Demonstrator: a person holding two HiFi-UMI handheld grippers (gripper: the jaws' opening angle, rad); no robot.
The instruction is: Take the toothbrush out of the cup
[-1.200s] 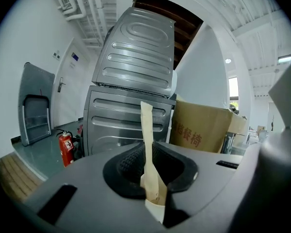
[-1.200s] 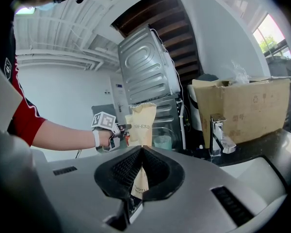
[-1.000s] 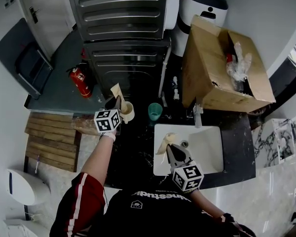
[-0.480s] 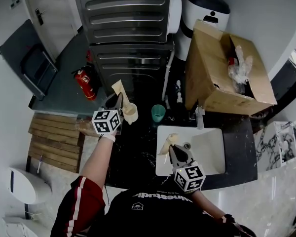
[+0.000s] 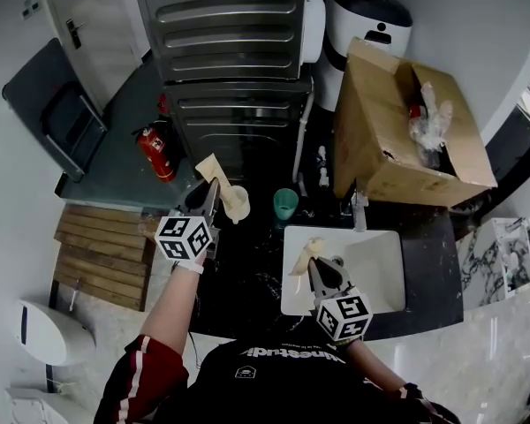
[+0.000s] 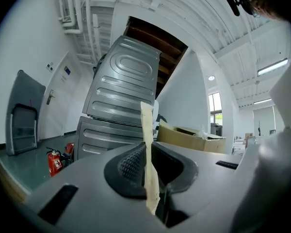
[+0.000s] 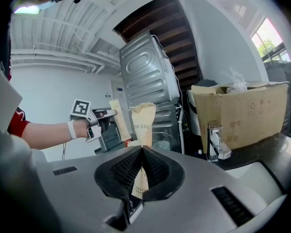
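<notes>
Two claws, both clamped: the left claw (image 6: 146, 166) pinches the paper-wrapped toothbrush (image 6: 146, 125) upright, held just beside the beige cup (image 5: 237, 203) on the dark surface (image 5: 247, 272) — the right claw (image 7: 141, 161) grips a second paper packet (image 7: 143, 118) over the white sink (image 5: 375, 268).

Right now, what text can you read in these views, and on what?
"GH-END": on the paper packet held in the right gripper; the word's start is cut off at the packet's edge.
Lower print on that packet: too small to read.
Shirt lettering, head view: upside down and blurred, unreadable.
Cardboard box marks: too small to read.
</notes>
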